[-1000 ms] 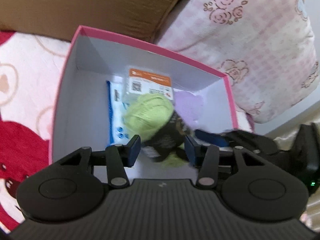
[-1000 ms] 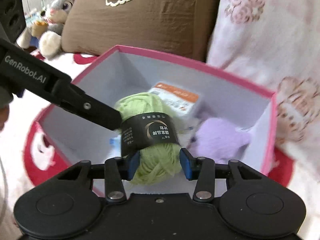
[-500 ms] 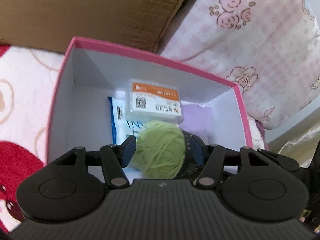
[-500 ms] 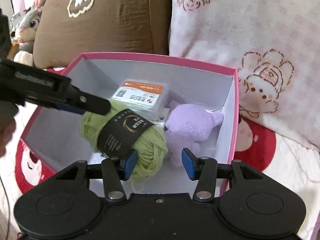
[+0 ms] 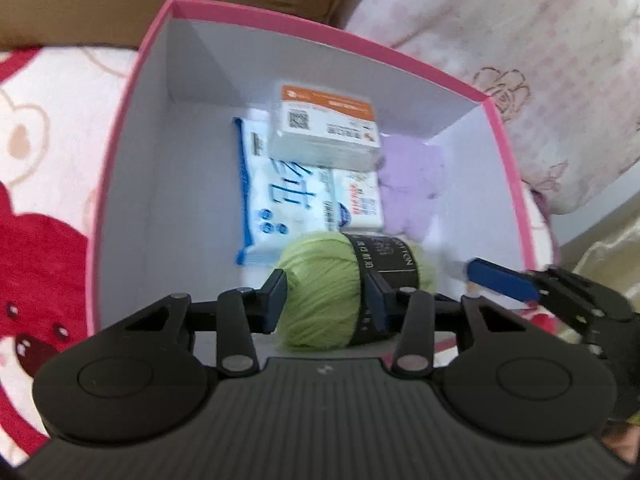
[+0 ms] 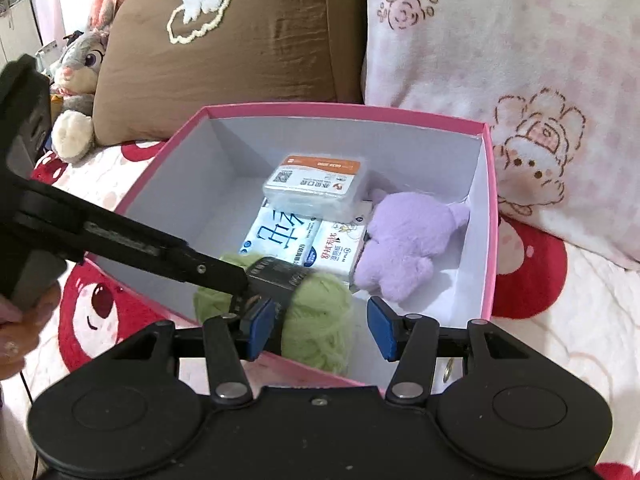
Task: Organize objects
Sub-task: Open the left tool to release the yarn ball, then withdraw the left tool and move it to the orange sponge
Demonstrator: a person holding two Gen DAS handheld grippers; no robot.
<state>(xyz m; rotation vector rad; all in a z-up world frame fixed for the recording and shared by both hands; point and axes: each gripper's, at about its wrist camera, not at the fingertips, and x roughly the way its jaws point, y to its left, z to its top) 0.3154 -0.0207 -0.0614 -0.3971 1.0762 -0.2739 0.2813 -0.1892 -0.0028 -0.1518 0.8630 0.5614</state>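
Our left hand-held gripper (image 5: 326,300) pinched the green yarn ball (image 5: 320,304) over the near edge of the pink box (image 5: 132,92), which held wipes packs and a purple plush (image 6: 404,240). We judged the yarn light, soft and squashy, best gripped across its paper band. Our right hand-held gripper (image 6: 322,330) stood spread, empty.

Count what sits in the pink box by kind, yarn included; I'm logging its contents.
Green yarn ball with black paper band: 1
Purple plush toy: 1
Clear plastic case with orange label: 1
White wet-wipe packs: 2
Total: 5
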